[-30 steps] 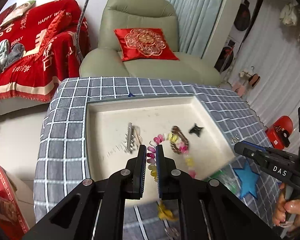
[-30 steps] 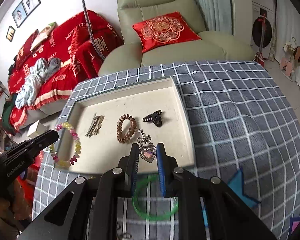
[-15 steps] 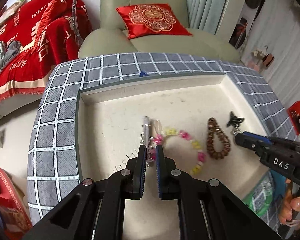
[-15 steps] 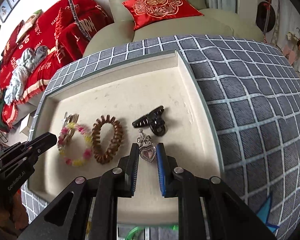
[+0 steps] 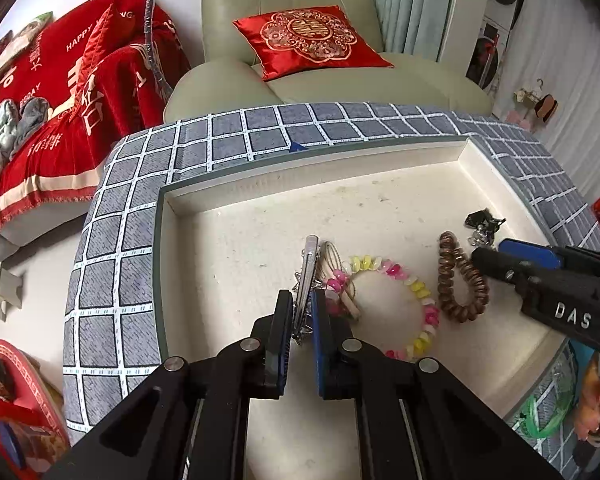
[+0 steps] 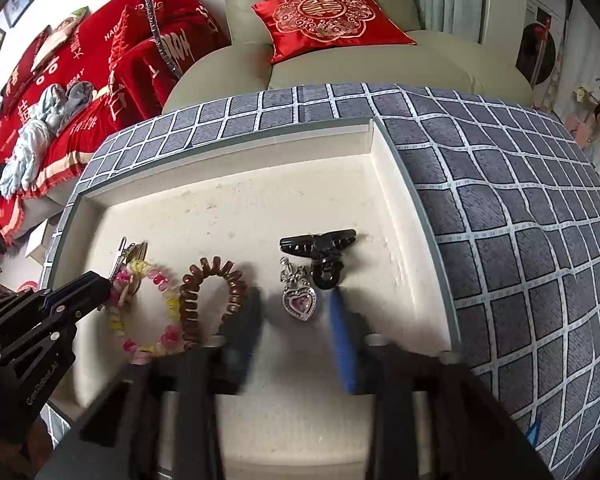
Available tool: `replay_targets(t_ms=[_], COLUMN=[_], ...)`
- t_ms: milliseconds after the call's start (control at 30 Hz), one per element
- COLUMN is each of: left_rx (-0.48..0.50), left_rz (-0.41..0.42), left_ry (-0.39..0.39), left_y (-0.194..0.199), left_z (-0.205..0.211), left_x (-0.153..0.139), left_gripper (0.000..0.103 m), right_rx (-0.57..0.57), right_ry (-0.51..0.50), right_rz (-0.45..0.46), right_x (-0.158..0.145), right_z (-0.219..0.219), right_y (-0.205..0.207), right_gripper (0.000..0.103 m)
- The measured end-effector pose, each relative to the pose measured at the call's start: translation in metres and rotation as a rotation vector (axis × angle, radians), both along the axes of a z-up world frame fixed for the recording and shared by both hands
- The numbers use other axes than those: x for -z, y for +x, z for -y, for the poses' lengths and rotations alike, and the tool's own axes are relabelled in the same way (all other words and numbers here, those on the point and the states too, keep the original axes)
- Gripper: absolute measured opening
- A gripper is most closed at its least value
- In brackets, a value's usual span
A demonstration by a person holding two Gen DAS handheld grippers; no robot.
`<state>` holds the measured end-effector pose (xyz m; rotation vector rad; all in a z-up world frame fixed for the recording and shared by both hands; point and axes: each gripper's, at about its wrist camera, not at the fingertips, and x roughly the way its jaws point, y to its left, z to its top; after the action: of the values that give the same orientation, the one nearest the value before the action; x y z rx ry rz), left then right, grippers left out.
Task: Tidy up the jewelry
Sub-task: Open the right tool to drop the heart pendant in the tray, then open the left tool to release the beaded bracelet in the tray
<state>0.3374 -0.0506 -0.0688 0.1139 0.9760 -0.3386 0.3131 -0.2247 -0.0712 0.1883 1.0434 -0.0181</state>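
Observation:
A cream tray holds a row of jewelry. From left: a silver hair clip, a pink-and-yellow bead bracelet, a brown coil hair tie, a heart pendant brooch and a black claw clip. My left gripper is narrowly apart around the near end of the silver clip, with the bracelet lying free beside it. My right gripper is open, its fingers blurred, either side of the brooch lying on the tray.
The tray sits on a grey checked cloth. A green bangle lies on the cloth by the tray's near right corner. A green armchair with a red cushion and a red-covered sofa stand beyond.
The bead bracelet came down from the left gripper onto the tray beside the silver clip. The right gripper lowered the heart brooch into the tray and opened, leaving it lying below the black clip.

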Motion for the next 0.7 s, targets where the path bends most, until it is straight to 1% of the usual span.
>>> replay_targets(t_ms=[133,167,200,267,367,467,567,633,700], left_rx=[0.001,0.001,0.002,-0.004,-0.016,-0.021,-0.035,-0.043,-0.043], left_rz=[0.012,0.017,0.023,0.038,0.06,0.072,0.106,0.124,0.131], left_ry=[-0.014,-0.012,-0.012,-0.007,0.008,0.017,0.021,0.012,-0.012], left_y=[-0.004,-0.005,-0.007,-0.011,-0.017,-0.024,-0.034,-0.041,-0.049], left_z=[-0.001,-0.001,-0.001,-0.001,-0.002,-0.003,-0.006,-0.01,-0.014], left_x=[-0.004,-0.005,-0.007,-0.009,-0.013,-0.02,-0.031,-0.038,-0.045], left_gripper=[0.026,0.026,0.026,0.026,0.026,0.026,0.026,0.026,0.026], right_rx=[0.006,0.01,0.013,0.02,0.025,0.029,0.031,0.037,0.041], right_ry=[0.018,0.028,0.037,0.064,0.075,0.088,0.101,0.107,0.116], right_rz=[0.009,0.012,0.015,0.028,0.046,0.065,0.088,0.105,0.121], right_x=[-0.004,-0.005,-0.006,-0.011,-0.018,-0.026,-0.037,-0.044,-0.051], right_z=[0.0,0.001,0.002,0.004,0.004,0.004,0.004,0.006,0.008], right_y=[-0.003,-0.004,-0.005,-0.01,-0.016,-0.025,-0.037,-0.044,-0.053], right_gripper=[0.055,0.058,0.064,0.071,0.072,0.078,0.079,0.079,0.081])
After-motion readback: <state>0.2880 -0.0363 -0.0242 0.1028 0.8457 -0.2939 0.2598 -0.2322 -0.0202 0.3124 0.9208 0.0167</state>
